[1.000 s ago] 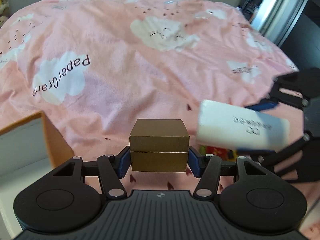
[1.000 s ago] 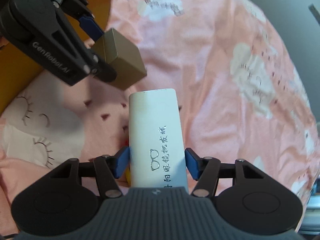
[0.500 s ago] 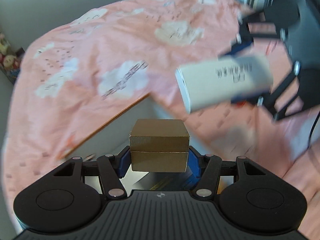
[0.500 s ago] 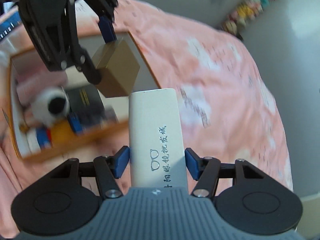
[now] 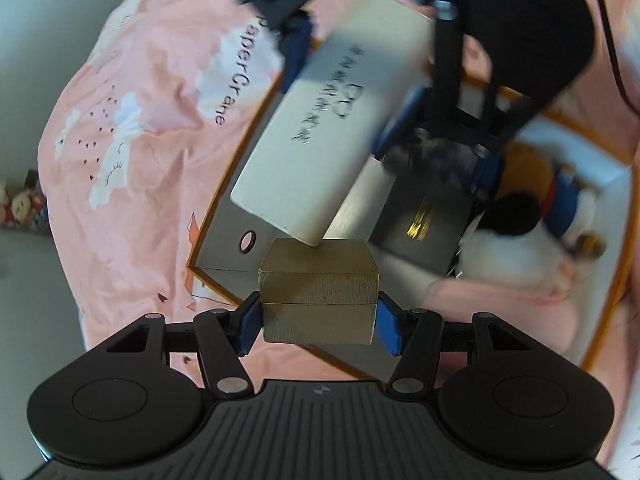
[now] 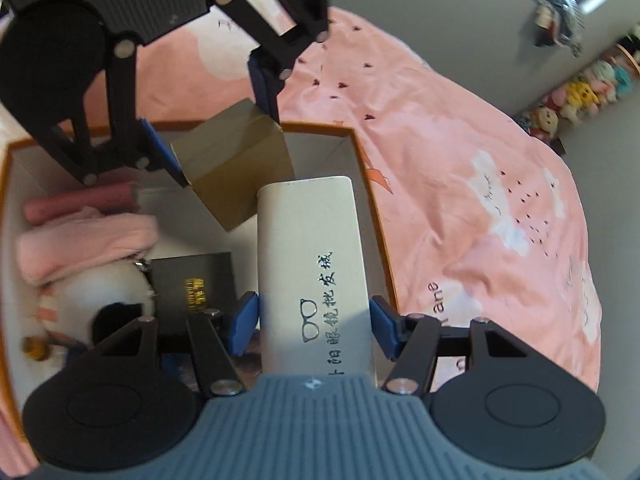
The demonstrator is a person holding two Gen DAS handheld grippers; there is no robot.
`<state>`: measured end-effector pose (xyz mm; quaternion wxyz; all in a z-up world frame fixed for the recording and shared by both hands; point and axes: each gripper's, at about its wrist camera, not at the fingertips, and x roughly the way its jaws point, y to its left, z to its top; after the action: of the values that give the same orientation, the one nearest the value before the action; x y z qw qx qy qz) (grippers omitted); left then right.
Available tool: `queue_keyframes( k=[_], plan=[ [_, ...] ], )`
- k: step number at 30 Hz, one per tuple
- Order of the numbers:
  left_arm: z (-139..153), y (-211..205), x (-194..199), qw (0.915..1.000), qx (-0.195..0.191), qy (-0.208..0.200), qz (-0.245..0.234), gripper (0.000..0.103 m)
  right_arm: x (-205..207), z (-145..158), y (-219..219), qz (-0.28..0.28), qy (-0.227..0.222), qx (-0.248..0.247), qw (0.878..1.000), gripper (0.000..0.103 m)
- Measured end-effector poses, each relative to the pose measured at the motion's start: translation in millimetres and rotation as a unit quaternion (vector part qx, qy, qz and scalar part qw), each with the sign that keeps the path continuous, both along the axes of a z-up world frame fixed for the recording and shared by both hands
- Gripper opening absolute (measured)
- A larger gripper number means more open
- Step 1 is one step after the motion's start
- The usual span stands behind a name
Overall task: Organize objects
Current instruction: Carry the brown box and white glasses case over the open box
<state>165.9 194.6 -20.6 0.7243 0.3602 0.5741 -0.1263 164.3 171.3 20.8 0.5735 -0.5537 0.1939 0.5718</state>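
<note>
My left gripper (image 5: 318, 322) is shut on a small gold-brown box (image 5: 318, 304) and holds it over the near corner of an orange-rimmed storage box (image 5: 212, 216). My right gripper (image 6: 314, 326) is shut on a long white glasses case (image 6: 312, 264) with black print. Both held things hang above the storage box (image 6: 372, 184), their ends almost touching. In the right wrist view the gold box (image 6: 236, 168) sits just beyond the case's tip. In the left wrist view the case (image 5: 328, 120) slants down toward the gold box.
Inside the storage box lie a black box with gold print (image 6: 192, 284), a folded pink cloth (image 6: 84, 248), a pink roll (image 6: 80, 204) and a white and black plush toy (image 6: 104, 300). The box rests on a pink cloud-print bedspread (image 6: 480, 160). Plush toys line a far shelf (image 6: 580, 88).
Both grippers have swung from over the bedspread to above the open storage box, keeping their loads. The glasses case and the gold box have come close together.
</note>
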Motion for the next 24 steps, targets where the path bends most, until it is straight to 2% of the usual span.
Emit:
queue_keyframes(
  k=[10, 17, 24],
  plan=[
    [-42.0, 3.0, 12.3, 0.9939, 0.075, 0.024, -0.076, 0.067, 11.9, -49.6, 16.7, 0.055, -0.033, -0.02, 0.998, 0.062],
    [-62.6, 12.8, 19.4, 0.9921, 0.08, 0.033, -0.09, 0.067, 24.1, -73.3, 21.5, 0.053, -0.018, -0.033, 0.998, 0.062],
    [-71.5, 21.7, 26.3, 0.9917, 0.076, 0.051, -0.09, 0.067, 28.4, -78.5, 20.1, 0.055, -0.01, -0.032, 0.998, 0.062]
  ],
)
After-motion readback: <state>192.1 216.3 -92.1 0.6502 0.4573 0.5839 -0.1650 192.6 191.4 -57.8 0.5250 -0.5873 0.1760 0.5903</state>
